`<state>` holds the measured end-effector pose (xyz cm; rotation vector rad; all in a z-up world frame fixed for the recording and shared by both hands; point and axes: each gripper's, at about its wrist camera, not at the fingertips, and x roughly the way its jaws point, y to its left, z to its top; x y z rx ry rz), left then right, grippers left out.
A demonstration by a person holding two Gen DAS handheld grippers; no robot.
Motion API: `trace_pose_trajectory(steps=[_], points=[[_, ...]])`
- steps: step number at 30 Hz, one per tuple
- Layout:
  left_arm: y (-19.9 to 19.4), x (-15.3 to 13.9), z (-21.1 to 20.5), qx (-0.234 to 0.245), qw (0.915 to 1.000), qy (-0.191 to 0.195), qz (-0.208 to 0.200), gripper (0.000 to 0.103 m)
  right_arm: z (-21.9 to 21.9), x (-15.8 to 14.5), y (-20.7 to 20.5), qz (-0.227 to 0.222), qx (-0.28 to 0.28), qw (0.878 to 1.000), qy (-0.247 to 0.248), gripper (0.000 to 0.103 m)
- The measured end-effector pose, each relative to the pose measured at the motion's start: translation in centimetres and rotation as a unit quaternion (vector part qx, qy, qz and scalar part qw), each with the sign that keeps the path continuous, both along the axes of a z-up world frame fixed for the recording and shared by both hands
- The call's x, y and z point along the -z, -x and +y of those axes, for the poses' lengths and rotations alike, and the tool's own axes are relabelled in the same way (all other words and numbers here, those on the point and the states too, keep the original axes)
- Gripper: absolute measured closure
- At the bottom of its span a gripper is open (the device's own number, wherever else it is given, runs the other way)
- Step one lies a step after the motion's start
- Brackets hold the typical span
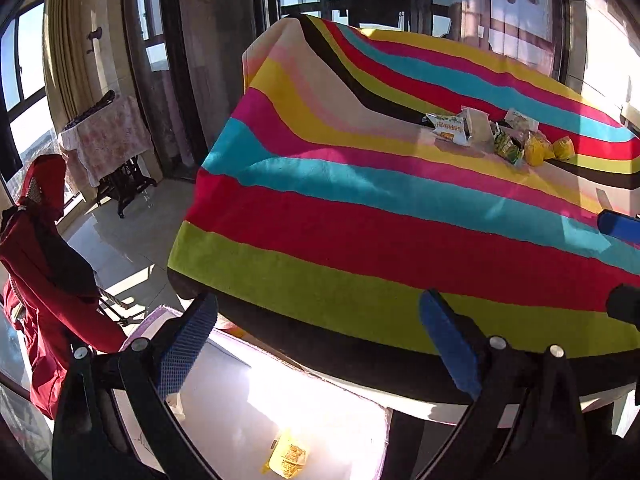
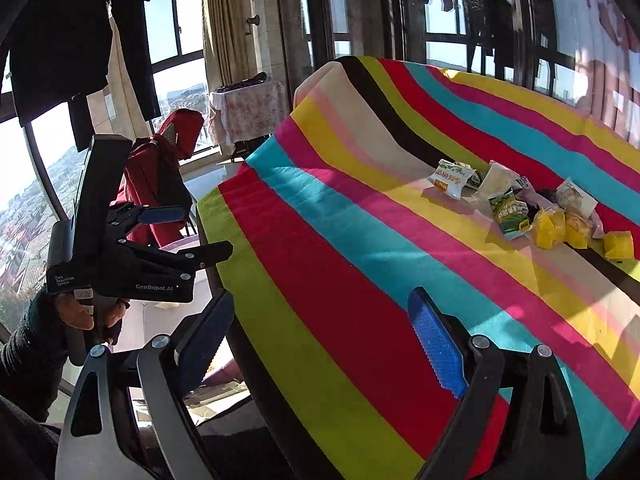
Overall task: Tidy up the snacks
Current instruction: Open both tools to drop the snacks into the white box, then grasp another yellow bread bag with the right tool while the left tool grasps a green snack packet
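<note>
My left gripper (image 1: 320, 344) is released, jaws spread, nothing in it, hovering over the white plastic bin (image 1: 248, 408) below the table's near edge. My right gripper (image 2: 324, 344) is also released and empty, over the near stripes of the multicoloured striped tablecloth (image 2: 360, 280).

Progress: early, I'd say. One yellow snack packet (image 1: 286, 458) lies in the bin. The rest, a pile of white, green and yellow wrapped snacks (image 2: 520, 208), sits far across the table.

Clearance: cloth between the grippers and the pile is bare, so straight reach. The rounded table edge overhangs the bin; I'd watch that on drops.
</note>
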<state>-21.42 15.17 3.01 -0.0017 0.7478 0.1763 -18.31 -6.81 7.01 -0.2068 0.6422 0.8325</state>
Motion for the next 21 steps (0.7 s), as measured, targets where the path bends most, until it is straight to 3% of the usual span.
trace_pose_trajectory(steps=[3, 7, 13, 15, 17, 21], points=[[-3.1, -1.1, -3.8, 0.058, 0.9983, 0.0, -0.003, 0.002, -3.3, 0.1, -2.0, -0.006, 0.051, 0.999, 0.0, 0.017], [-8.7, -1.4, -7.1, 0.092, 0.9952, 0.031, 0.008, 0.002, -7.3, 0.5, -4.6, 0.006, 0.125, 0.992, -0.004, 0.016], [-17.5, -0.1, -10.1, 0.085, 0.9956, 0.036, 0.015, 0.002, -11.4, 2.3, -9.9, 0.056, 0.179, 0.982, -0.013, 0.016], [-20.1, 0.7, -10.1, 0.066, 0.9959, 0.045, 0.042, 0.002, -12.3, 2.7, -12.1, 0.089, 0.172, 0.981, -0.023, 0.016], [-21.4, 1.2, -9.4, 0.036, 0.9957, 0.059, 0.061, 0.002, -12.4, 2.6, -14.1, 0.091, 0.172, 0.981, -0.011, 0.016], [-21.4, 2.0, -7.7, 0.037, 0.9893, 0.121, 0.073, 0.002, -10.8, 2.9, -18.7, 0.082, 0.173, 0.98, 0.048, 0.016]])
